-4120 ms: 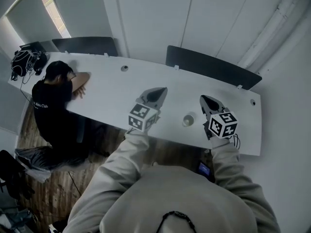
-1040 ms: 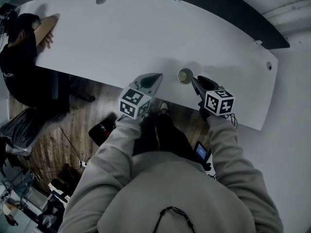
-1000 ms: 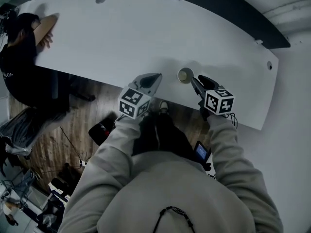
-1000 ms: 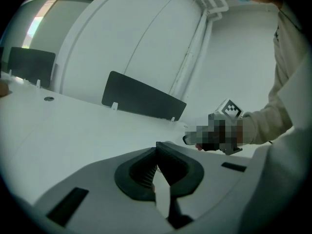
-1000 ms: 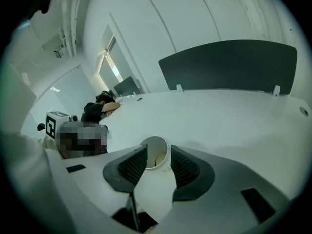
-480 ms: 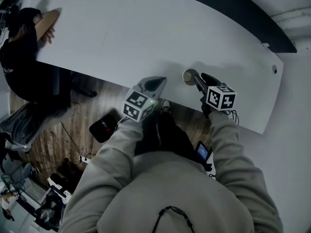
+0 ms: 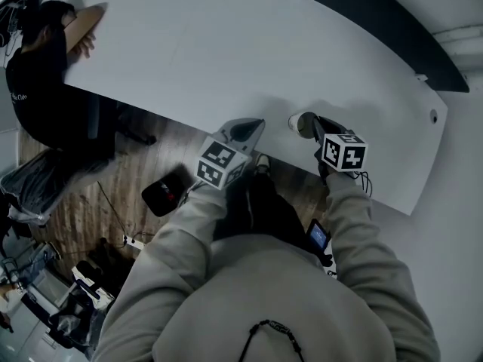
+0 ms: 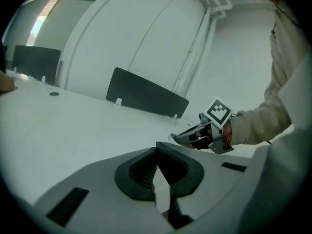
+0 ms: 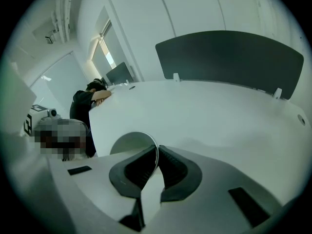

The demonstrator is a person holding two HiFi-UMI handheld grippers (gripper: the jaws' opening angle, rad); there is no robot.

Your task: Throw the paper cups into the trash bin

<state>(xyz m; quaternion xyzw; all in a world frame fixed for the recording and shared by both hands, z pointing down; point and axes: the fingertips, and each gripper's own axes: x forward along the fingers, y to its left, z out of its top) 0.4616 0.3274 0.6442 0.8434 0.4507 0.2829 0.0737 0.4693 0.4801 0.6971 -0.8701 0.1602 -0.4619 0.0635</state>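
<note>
Closing just now on the paper cup (image 9: 127, 143) at six o'clock of the worktop (image 9: 219, 116), my right claw (image 9: 157, 153) grips its rim; lifting comes next.

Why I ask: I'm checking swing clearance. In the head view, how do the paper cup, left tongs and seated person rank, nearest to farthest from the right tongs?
From the right tongs, which have just been closing:
1. paper cup: rim pinched between them.
2. left tongs: beside them on the left, apart.
3. seated person: far upper left.
</note>
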